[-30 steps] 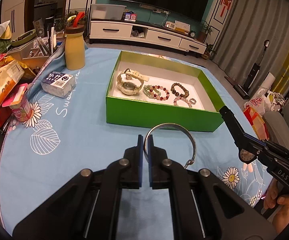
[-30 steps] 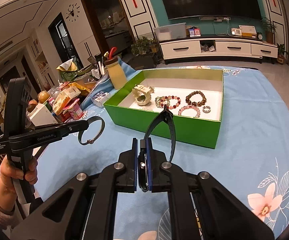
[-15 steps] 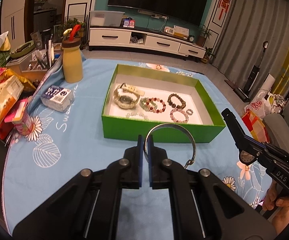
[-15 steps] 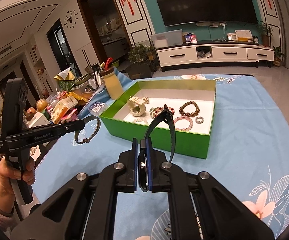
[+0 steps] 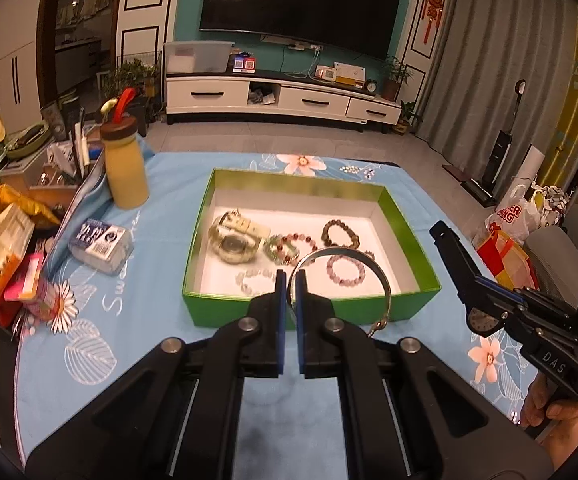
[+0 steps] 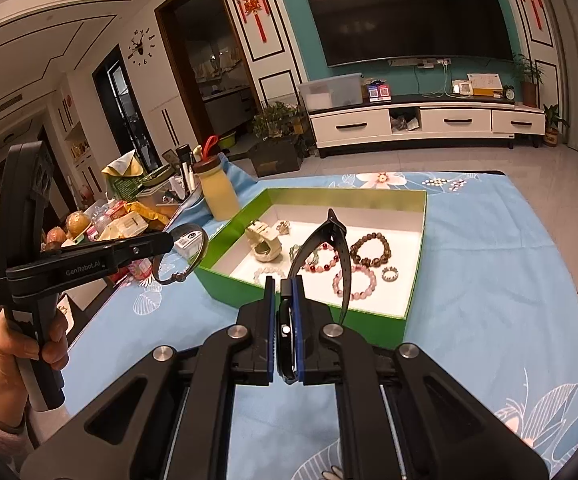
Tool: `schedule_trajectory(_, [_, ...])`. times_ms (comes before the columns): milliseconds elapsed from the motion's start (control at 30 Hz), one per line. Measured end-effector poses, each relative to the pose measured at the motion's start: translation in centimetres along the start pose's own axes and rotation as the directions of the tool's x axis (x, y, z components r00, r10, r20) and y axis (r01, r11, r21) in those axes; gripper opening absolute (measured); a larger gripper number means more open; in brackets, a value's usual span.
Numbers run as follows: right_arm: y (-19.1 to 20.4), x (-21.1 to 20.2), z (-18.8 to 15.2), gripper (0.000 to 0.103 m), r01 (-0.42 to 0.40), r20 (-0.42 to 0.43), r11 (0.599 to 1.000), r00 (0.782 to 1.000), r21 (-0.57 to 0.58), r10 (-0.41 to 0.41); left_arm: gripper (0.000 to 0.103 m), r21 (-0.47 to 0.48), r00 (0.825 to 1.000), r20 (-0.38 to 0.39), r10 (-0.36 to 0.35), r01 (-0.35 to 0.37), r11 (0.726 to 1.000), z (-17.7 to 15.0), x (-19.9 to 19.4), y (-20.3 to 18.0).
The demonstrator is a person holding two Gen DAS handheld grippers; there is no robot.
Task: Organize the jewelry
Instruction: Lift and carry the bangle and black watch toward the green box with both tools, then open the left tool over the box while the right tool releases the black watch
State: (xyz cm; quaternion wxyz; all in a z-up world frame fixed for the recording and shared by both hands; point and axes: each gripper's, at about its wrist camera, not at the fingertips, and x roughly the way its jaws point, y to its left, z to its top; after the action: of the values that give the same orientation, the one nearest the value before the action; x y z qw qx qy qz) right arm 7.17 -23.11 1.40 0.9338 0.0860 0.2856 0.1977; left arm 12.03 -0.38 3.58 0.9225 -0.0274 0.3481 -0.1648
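My left gripper [image 5: 290, 280] has its jaws clenched on a silver bangle [image 5: 369, 264]; the thin metal hoop is pinched at its near-left edge and arcs up and to the right, with a small clasp hanging at its lower end; from the right wrist view the same bangle [image 6: 181, 256] hangs in the air off the left gripper [image 6: 165, 242], clear of the blue flowered cloth on the surface [image 6: 509, 280]. My right gripper [image 6: 283, 284] has its jaws clamped on a dark watch [image 6: 287, 332], the case squeezed between the blue pads and the black strap looping upward to a point; in the left wrist view the right gripper [image 5: 435, 230] stands off to the right, near the box corner, and what it grips is hard to make out from that angle, perhaps a dial. Ahead of both lies the open green box [image 5: 309, 316], white inside; in it rest a pale watch [image 5: 235, 240] at the left, a red-and-green bead bracelet [image 5: 289, 246] beside it, a dark bead bracelet [image 5: 339, 234], a pink bead bracelet [image 5: 347, 270], a clear bead bracelet [image 6: 263, 274] at the near wall, and a small ring [image 6: 389, 274]. A yellow bottle [image 5: 125, 164] stands left of the box.
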Motion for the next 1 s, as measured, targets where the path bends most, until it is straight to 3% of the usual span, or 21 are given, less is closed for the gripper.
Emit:
schedule_trajectory(167, [-0.9,0.8,1.5,0.008,0.014,0.017,1.0,1.0,-0.002,-0.014,0.004,0.006,1.0,-0.001,-0.004,0.004,1.0,1.6,1.5,-0.4])
schedule_trajectory(333, [-2.3,3.1,3.6,0.008,0.024,-0.001,1.0,1.0,0.019,-0.024,0.004,-0.011,0.999,-0.039,0.001,-0.002,1.0,3.6,5.3,-0.6])
schedule_trajectory(633, [-5.0,10.2,5.2,0.008,0.088,-0.137,0.996,0.987,0.027,-0.083,0.006,-0.03,0.986,-0.164,0.026,-0.032,0.999,4.7,13.3,-0.4])
schedule_trajectory(833, [-6.2,13.4,3.9,0.009,0.128,-0.237,0.992,0.964,0.021,-0.119,0.008,0.0,0.979,-0.202,0.038,-0.039,0.999,4.3,15.1,-1.3])
schedule_trajectory(933, [-6.1,13.1,3.7,0.01,0.151,-0.242,0.989,0.959,0.012,-0.143,0.028,0.034,0.981,-0.185,0.063,-0.057,0.998,4.5,14.2,-2.0])
schedule_trajectory(1000, [-6.1,12.4,4.0,0.019,0.153,-0.233,0.988,0.962,0.023,-0.143,0.05,0.051,0.983,-0.167,0.077,-0.07,0.996,4.7,13.1,-2.2])
